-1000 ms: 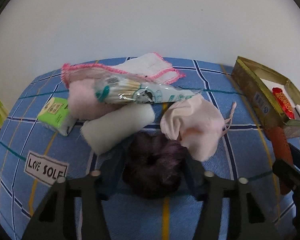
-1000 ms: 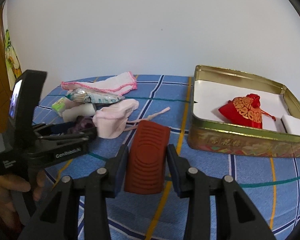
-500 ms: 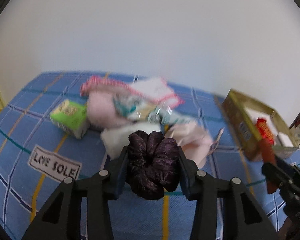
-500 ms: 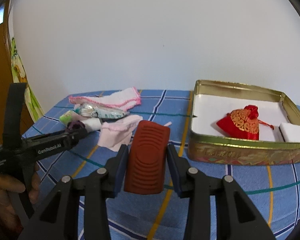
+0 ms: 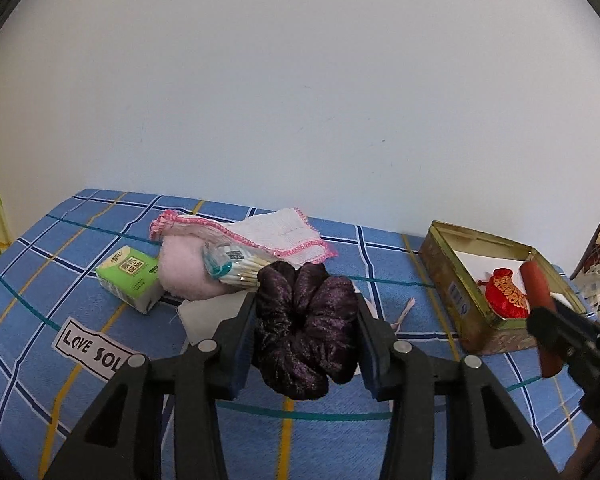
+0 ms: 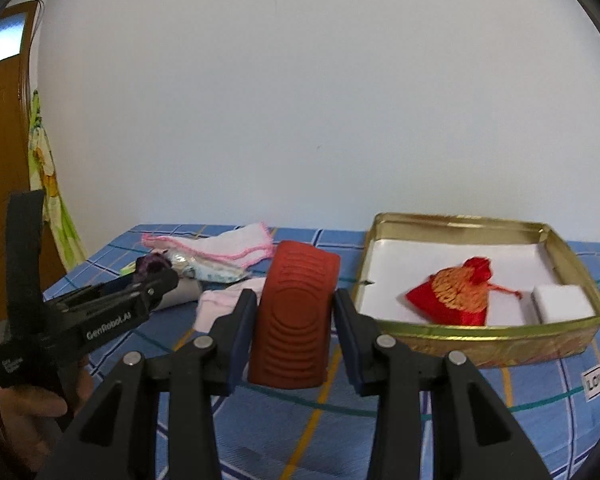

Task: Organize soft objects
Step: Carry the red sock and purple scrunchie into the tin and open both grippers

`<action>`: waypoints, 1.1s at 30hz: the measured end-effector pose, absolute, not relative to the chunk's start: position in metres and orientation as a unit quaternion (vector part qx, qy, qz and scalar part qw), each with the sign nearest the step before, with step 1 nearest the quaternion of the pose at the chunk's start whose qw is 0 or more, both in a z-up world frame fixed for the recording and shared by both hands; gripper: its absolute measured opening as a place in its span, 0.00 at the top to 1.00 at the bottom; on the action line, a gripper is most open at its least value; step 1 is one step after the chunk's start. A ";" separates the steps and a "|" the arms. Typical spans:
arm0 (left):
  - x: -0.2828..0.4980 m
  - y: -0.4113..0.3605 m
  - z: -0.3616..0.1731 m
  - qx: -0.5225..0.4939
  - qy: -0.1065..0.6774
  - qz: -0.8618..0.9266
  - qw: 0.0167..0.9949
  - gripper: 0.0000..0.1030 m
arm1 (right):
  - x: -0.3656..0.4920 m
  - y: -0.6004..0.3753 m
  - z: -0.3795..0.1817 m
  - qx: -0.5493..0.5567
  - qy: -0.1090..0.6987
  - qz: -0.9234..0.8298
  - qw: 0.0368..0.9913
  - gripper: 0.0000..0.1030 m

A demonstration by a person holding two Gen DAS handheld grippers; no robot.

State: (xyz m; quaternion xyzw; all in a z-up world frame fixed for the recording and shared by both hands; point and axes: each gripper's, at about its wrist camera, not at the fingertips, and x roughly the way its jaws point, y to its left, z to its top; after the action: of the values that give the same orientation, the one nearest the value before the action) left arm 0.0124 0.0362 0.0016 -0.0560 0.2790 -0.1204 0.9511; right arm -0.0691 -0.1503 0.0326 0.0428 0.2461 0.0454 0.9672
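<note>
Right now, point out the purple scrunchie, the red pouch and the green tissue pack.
purple scrunchie [image 5: 306, 322], left wrist view, middle of its folds
red pouch [image 6: 452, 294], right wrist view, gold-patterned front
green tissue pack [image 5: 129, 274], left wrist view, printed top face

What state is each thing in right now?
Left tool: shut on the purple scrunchie, lifted.
Right tool: shut on the red pad.
Gold tin: open, lidless.
Red pouch: in the tin, drawn shut.
Tissue pack: on the bedspread, sealed.

The tin [image 6: 476, 336] sits right of the cloth pile [image 5: 236, 256]; the pouch [image 6: 452, 292] lies inside it, left of the foam block [image 6: 562, 302].
</note>
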 end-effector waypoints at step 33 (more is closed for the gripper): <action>-0.010 -0.029 0.008 -0.013 0.262 -0.112 0.959 0.54 | -0.090 -0.197 0.042 0.000 0.197 -0.005 0.980 0.61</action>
State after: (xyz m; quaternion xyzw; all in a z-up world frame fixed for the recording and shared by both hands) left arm -0.0105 -0.0285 0.0084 -0.0132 0.2615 -0.1119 0.9586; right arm -0.0899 -0.1968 0.0422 0.0004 0.1966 -0.0050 0.9805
